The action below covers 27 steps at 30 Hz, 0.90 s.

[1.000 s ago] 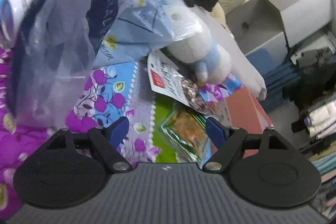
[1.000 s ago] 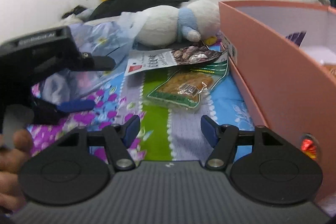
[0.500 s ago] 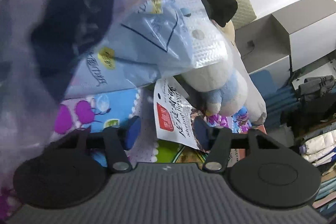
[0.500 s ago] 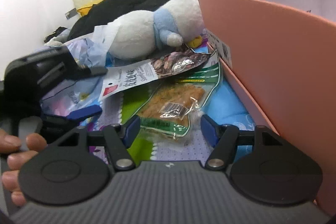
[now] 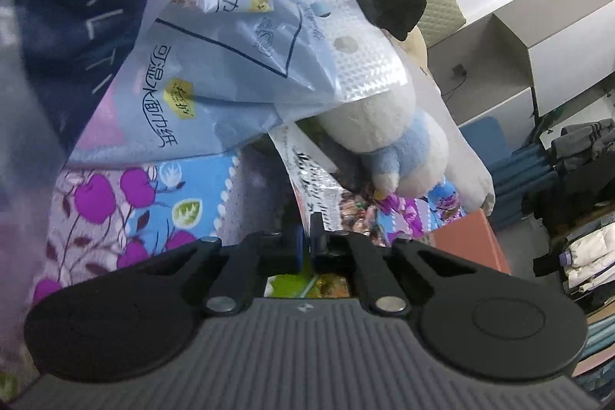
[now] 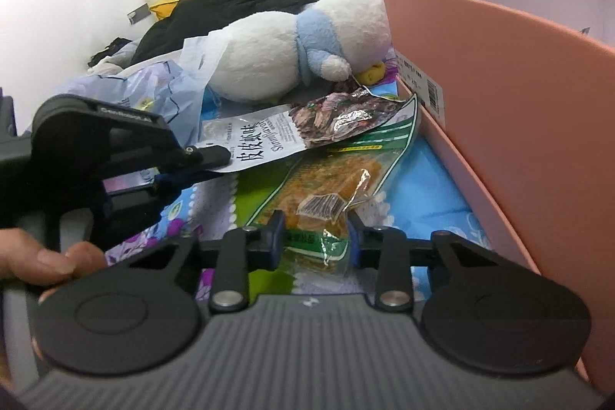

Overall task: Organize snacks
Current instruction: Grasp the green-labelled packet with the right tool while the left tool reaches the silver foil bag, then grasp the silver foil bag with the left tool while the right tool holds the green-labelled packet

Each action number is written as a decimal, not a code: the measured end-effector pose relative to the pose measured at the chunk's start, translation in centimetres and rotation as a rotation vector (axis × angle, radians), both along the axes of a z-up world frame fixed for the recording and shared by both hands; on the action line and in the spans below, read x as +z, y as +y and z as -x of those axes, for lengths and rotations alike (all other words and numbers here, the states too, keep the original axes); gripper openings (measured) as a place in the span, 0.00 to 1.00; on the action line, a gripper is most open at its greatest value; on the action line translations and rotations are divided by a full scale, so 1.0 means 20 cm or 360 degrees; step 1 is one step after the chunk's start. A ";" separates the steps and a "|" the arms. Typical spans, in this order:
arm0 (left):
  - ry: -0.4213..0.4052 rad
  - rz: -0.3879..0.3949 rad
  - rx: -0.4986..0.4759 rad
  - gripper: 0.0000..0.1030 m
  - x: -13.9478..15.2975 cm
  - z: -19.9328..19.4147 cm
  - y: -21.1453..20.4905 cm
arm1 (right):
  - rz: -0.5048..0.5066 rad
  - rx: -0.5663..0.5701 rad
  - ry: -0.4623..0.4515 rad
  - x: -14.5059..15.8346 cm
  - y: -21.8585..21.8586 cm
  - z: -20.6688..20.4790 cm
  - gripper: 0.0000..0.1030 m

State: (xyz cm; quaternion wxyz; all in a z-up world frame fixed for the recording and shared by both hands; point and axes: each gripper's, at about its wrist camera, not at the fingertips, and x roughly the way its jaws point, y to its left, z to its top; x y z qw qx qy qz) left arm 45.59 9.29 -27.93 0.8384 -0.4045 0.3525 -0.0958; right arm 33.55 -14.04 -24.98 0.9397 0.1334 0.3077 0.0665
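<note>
Two snack packets, two grips

Your left gripper [image 6: 215, 160] is clamped on the white packet's [image 6: 269, 137] corner; your right gripper [image 6: 315, 237] has just been closing around the green packet's [image 6: 330, 191] crinkly edge on the bedspread [image 6: 434, 179]. Both are light, floppy, slippery: pinch the flat seams.

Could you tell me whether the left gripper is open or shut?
Shut: the left gripper has just closed, pinching the white snack packet's corner.
</note>
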 end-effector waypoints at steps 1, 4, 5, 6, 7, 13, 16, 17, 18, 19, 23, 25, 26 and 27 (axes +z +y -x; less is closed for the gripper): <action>-0.0007 -0.0001 0.0004 0.03 0.02 0.02 0.00 | -0.0001 0.0005 0.0003 0.01 0.00 0.01 0.25; -0.0025 0.0006 -0.0006 0.03 0.06 0.09 -0.01 | 0.0010 0.0026 0.0004 0.04 -0.02 0.07 0.24; -0.0025 0.0007 -0.0009 0.03 0.07 0.11 -0.01 | 0.0011 0.0031 0.0007 0.05 -0.02 0.09 0.23; -0.0028 0.0007 -0.0011 0.03 0.09 0.14 -0.01 | 0.0005 0.0031 0.0009 0.05 -0.03 0.10 0.23; -0.0030 0.0001 -0.0012 0.03 0.10 0.17 -0.01 | -0.0001 0.0031 0.0009 0.06 -0.05 0.12 0.23; -0.0020 -0.0072 -0.0020 0.03 0.20 0.39 -0.03 | 0.0009 0.0075 0.0041 0.11 -0.10 0.28 0.22; 0.0004 -0.0052 -0.0014 0.03 0.21 0.53 -0.03 | 0.0041 0.0088 0.0054 0.12 -0.12 0.38 0.22; 0.0004 -0.0058 -0.0015 0.03 0.22 0.58 -0.03 | 0.0053 0.0095 0.0055 0.12 -0.13 0.41 0.22; 0.0007 -0.0069 -0.0015 0.03 0.23 0.62 -0.03 | 0.0062 0.0102 0.0056 0.13 -0.13 0.44 0.22; 0.0013 -0.0073 -0.0012 0.03 0.23 0.67 -0.03 | 0.0069 0.0109 0.0058 0.14 -0.14 0.47 0.22; 0.0036 -0.0079 -0.0019 0.03 0.25 0.84 -0.06 | 0.0094 0.0138 0.0074 0.15 -0.15 0.58 0.22; 0.0048 -0.0093 -0.0022 0.03 0.25 0.92 -0.07 | 0.0108 0.0160 0.0087 0.15 -0.16 0.63 0.22; 0.0052 -0.0104 -0.0019 0.03 0.25 0.96 -0.08 | 0.0112 0.0172 0.0090 0.16 -0.17 0.65 0.22; 0.0056 -0.0116 -0.0017 0.03 0.26 0.99 -0.08 | 0.0121 0.0186 0.0093 0.16 -0.18 0.68 0.22</action>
